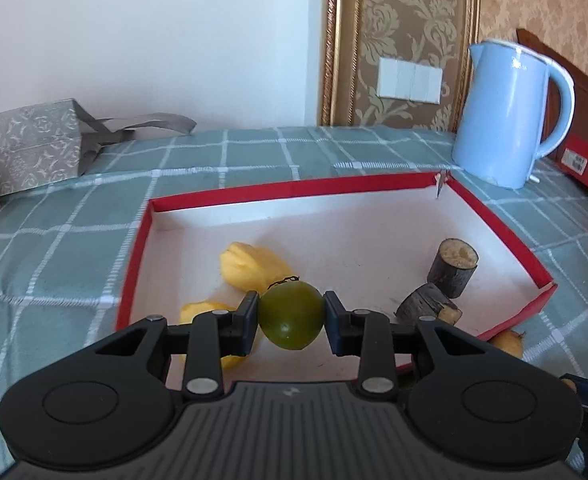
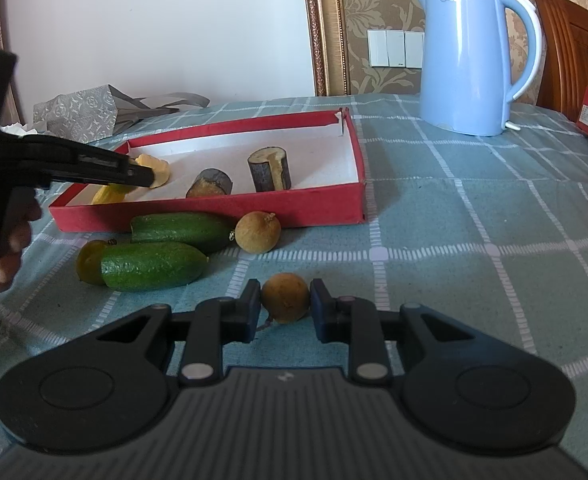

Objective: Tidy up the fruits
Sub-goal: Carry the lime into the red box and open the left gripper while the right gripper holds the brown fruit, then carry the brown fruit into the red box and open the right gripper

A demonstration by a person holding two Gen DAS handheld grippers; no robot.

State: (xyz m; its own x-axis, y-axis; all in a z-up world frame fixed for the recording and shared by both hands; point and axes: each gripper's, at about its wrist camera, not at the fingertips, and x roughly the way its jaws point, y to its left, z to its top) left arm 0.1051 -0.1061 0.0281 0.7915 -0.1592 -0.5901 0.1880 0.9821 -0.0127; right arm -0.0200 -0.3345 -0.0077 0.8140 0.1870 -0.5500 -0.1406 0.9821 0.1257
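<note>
- The green fruit (image 1: 290, 316) sat clamped between my left claw (image 1: 291, 318) pads, held above the red tray (image 1: 134, 248).
- I judged it light, smooth-skinned and slippery; a grip across its widest part suited it best, with modest pressure to avoid bruising.
- My right claw (image 2: 285, 304) bracketed a brown round fruit (image 2: 285, 297) on the tabletop (image 2: 474, 240); I could not tell whether the pads touched it.
- I judged its shell thin and easily cracked.
- Two green cucumber-like pieces (image 2: 154, 266) lay just beside the tray.

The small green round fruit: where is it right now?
Left wrist view: the green fruit sits clamped in the left gripper, over the red tray, near the yellow pieces.
</note>
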